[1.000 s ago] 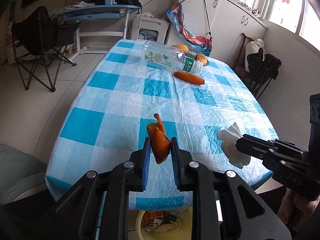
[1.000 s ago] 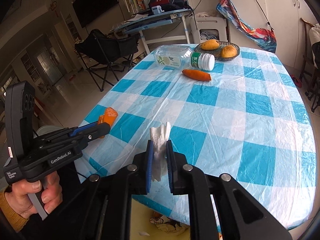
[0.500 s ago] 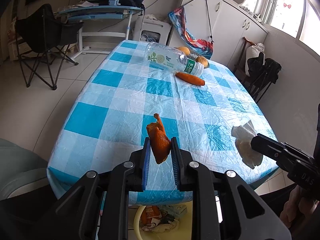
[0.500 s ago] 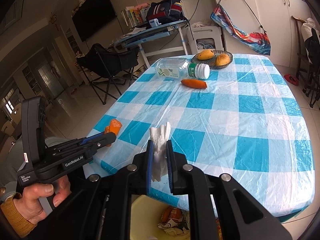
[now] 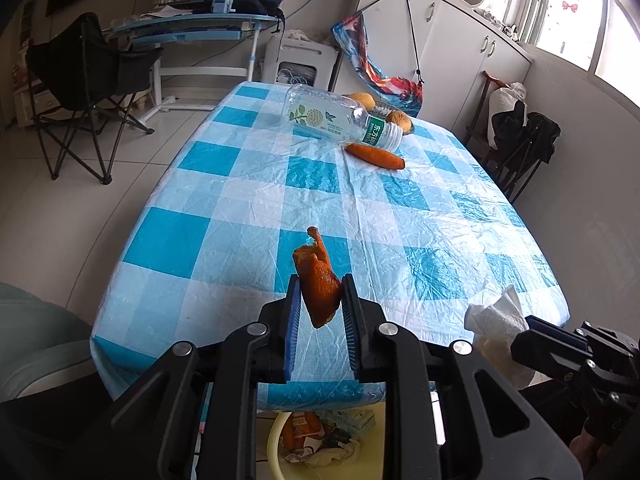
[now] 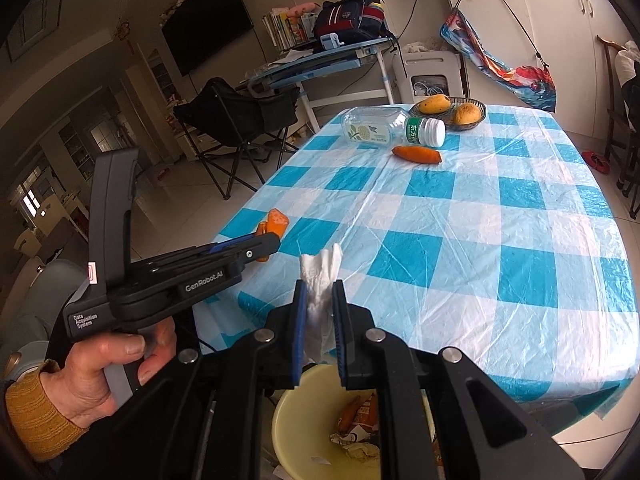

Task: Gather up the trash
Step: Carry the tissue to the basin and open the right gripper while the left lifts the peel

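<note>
**Both tongs loaded, bin waiting just under the table's near edge**

Starting on the left: the left gripper is clenched on a scrap of orange peel, and it hangs above the near end of the checked table. The peel stands nearly upright between the pads, its thin tip pointing to twelve o'clock. From that wrist camera the yellow bin shows at six o'clock, tucked below the tablecloth hem and half hidden by the tongs' own frame. My read: this hand has to draw back past the edge before it can let go.

Moving right: the right gripper is squeezed tight on a crumpled white tissue, long axis running twelve to six, its lower end dangling toward the bin. Here the bin sits straight at six o'clock, its mouth open, with wrappers and peel already inside. So the right hand looks the nearer of the two, almost over the rim.

Open room is good on the right. At nine o'clock, though, the left tongs and the hand holding them sit close by, so the two could crowd each other over one small opening.

Far end, around twelve o'clock: a plastic bottle lies on its side, a carrot just beside it, with a fruit basket behind.
</note>
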